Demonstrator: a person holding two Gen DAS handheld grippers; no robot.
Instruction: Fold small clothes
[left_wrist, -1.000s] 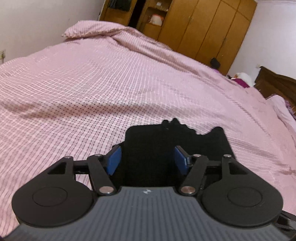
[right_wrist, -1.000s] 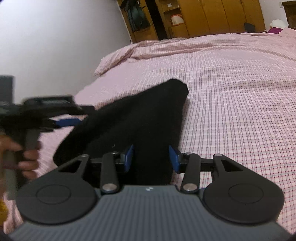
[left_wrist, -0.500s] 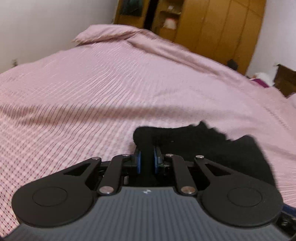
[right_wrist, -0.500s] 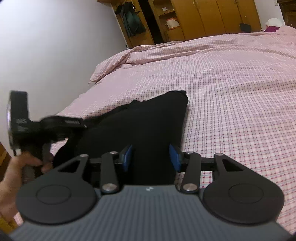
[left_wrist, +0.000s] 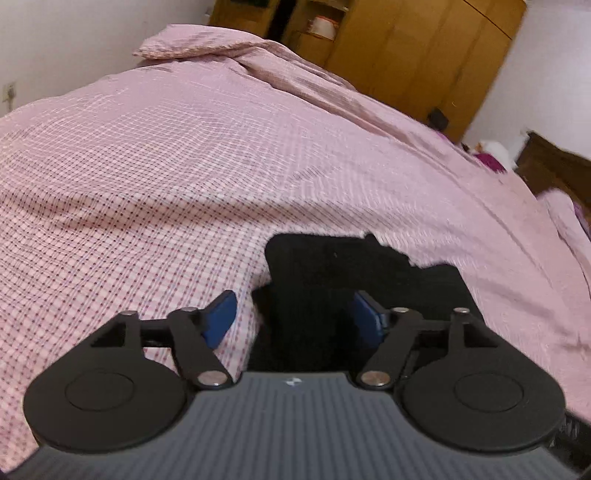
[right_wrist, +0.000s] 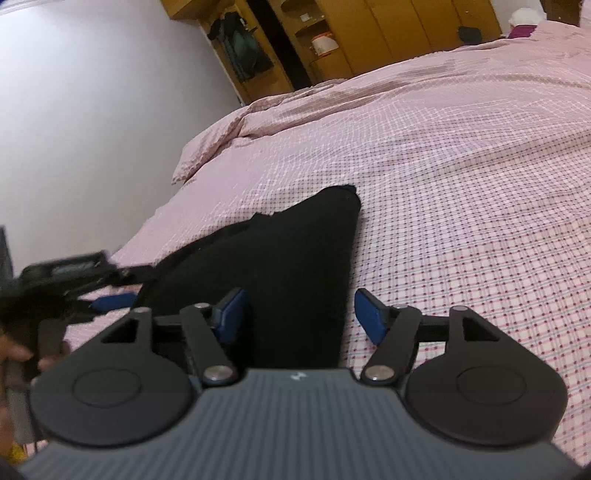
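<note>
- The left gripper (left_wrist: 293, 312) has its jaws spread wide, having just been opening. The near edge of the black garment (left_wrist: 332, 280) lies between the blue pads (left_wrist: 221, 316), but neither pad presses on it; the left pad sits over bare bedspread.
- The right gripper (right_wrist: 301, 314) also stands with its jaws well apart, having just been opening too. The garment's near end lies between them; the left pad is just beside the cloth and the right pad is clear of it, over the checked cover.
- In the right wrist view the left gripper (right_wrist: 110, 301) shows blurred at the left edge, held by a hand (right_wrist: 14, 354), its blue pad near the garment's left corner.
- The black garment (right_wrist: 280, 273) lies flat on the bed near the person's edge, folded into a wedge narrowing toward a far corner.
- The bed (left_wrist: 184, 166) wears a pink checked bedspread, with a pillow (left_wrist: 199, 40) under it at the far end by the wall.
- Beyond stands a wooden wardrobe (left_wrist: 424, 55); an open shelf in it holds a pale lidded pot (right_wrist: 324, 41), contents hidden.
- A small mark sits on each gripper body, too small to read.
</note>
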